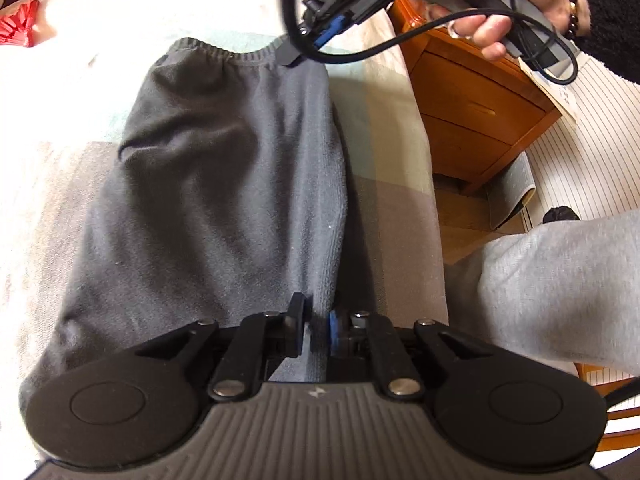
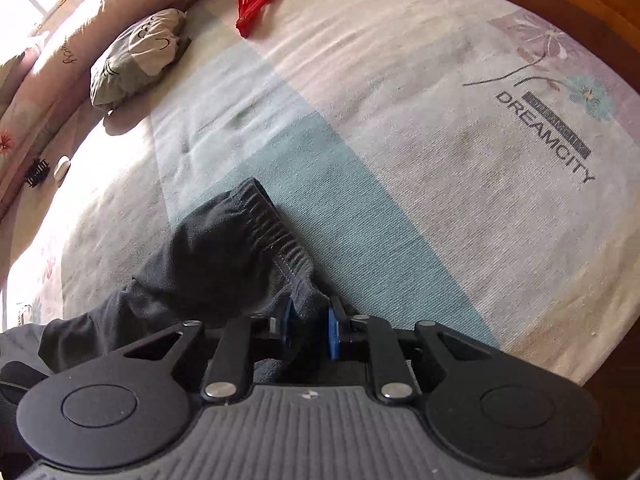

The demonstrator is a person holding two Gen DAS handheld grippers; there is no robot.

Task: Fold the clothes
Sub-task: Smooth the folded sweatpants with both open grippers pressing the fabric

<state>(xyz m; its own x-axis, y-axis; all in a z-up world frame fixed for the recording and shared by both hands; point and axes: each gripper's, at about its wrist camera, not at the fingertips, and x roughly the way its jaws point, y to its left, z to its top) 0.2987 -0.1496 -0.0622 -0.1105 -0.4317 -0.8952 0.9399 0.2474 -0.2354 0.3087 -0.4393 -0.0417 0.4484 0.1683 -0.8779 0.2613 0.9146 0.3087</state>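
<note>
Grey trousers (image 1: pixel 224 184) lie lengthwise on the bed (image 2: pixel 400 92). Left tongs (image 1: pixel 316 330) pinch the near edge fold; right tongs (image 2: pixel 310 330) clamp the waistband corner. Risk: thin bites slip under uneven lifting, skewing the fold.

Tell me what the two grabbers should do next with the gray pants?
Probably lift together and carry the edge across. The left gripper pinches the gray pants near the bottom, and the right gripper pinches the waistband corner.
</note>
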